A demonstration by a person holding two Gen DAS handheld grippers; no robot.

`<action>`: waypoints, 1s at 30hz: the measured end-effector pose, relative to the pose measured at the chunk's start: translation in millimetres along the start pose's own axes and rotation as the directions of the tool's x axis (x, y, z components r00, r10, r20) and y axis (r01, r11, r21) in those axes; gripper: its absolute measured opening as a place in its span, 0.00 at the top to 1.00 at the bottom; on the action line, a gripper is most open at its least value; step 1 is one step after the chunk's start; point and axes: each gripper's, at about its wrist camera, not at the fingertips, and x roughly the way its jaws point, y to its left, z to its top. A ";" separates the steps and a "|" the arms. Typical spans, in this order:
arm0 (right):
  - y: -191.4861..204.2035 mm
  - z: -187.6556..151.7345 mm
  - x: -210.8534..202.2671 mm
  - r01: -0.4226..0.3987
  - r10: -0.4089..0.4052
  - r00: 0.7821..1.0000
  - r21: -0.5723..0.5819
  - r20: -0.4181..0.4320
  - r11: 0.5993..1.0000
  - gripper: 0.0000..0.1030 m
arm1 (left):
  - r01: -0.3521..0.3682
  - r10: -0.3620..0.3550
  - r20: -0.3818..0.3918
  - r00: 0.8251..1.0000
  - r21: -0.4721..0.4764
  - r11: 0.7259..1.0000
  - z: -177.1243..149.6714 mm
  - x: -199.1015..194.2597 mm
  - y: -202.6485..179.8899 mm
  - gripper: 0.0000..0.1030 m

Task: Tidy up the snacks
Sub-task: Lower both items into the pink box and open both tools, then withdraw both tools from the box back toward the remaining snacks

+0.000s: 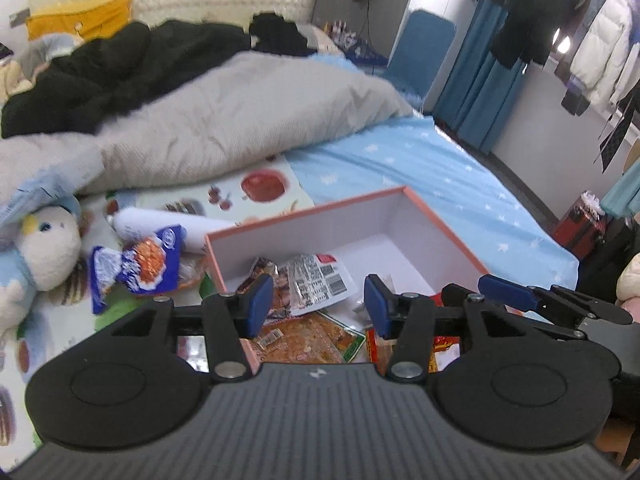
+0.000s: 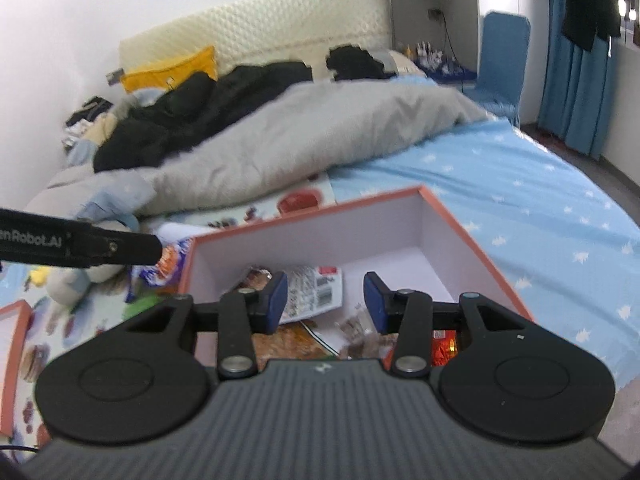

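Note:
A box (image 1: 440, 224) with a salmon rim and white inside stands on the bed. It holds several snack packets: a white one with printed codes (image 1: 320, 280), an orange one (image 1: 308, 336) and a red one (image 1: 442, 354). My left gripper (image 1: 318, 304) hovers open above the box's near left part, nothing between its blue pads. My right gripper (image 2: 326, 304) hangs open over the same box (image 2: 460, 232), also with nothing between its pads. A blue and orange snack bag (image 1: 140, 268) and a white packet (image 1: 160, 222) lie on the mat left of the box.
A plush toy (image 1: 40, 252) lies at the left. A grey quilt (image 1: 240, 120) and black clothes (image 1: 100, 80) cover the far half of the bed. A second salmon-rimmed box or lid (image 2: 16, 340) lies at the far left. The blue starred sheet (image 2: 540, 200) stretches right.

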 end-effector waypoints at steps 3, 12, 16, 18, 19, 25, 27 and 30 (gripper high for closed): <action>8.8 3.4 -16.9 -0.015 0.015 0.999 -0.018 0.032 1.000 0.56 | -0.007 0.008 0.036 0.999 -0.005 1.000 -2.7 -23.2 2.0 0.46; 39.9 4.0 -54.3 -0.078 0.082 0.992 -0.045 0.100 0.996 0.56 | -0.039 0.042 0.112 0.993 -0.029 0.999 -24.0 -91.6 16.6 0.46; 57.8 0.2 -66.9 -0.118 0.126 0.985 -0.070 0.121 0.990 0.56 | -0.061 0.068 0.140 0.988 -0.051 0.997 -36.9 -119.7 30.0 0.46; 68.3 -2.6 -70.0 -0.125 0.135 0.984 -0.086 0.116 0.988 0.56 | -0.075 0.082 0.149 0.985 -0.049 0.996 -44.1 -132.9 35.6 0.46; 72.8 -4.2 -71.5 -0.130 0.140 0.983 -0.091 0.116 0.987 0.56 | -0.088 0.094 0.156 0.983 -0.044 0.995 -48.7 -139.6 37.4 0.46; 98.9 -18.9 -79.0 -0.191 0.203 0.974 -0.118 0.100 0.975 0.56 | -0.143 0.153 0.186 0.971 -0.063 0.988 -76.5 -173.0 52.6 0.46; 106.6 -24.7 -79.9 -0.205 0.217 0.972 -0.129 0.092 0.970 0.56 | -0.153 0.165 0.187 0.968 -0.081 0.985 -85.2 -180.1 58.2 0.46; 119.0 -36.2 -78.6 -0.212 0.224 0.972 -0.160 0.063 0.964 0.56 | -0.169 0.186 0.186 0.965 -0.107 0.980 -101.6 -186.9 66.9 0.46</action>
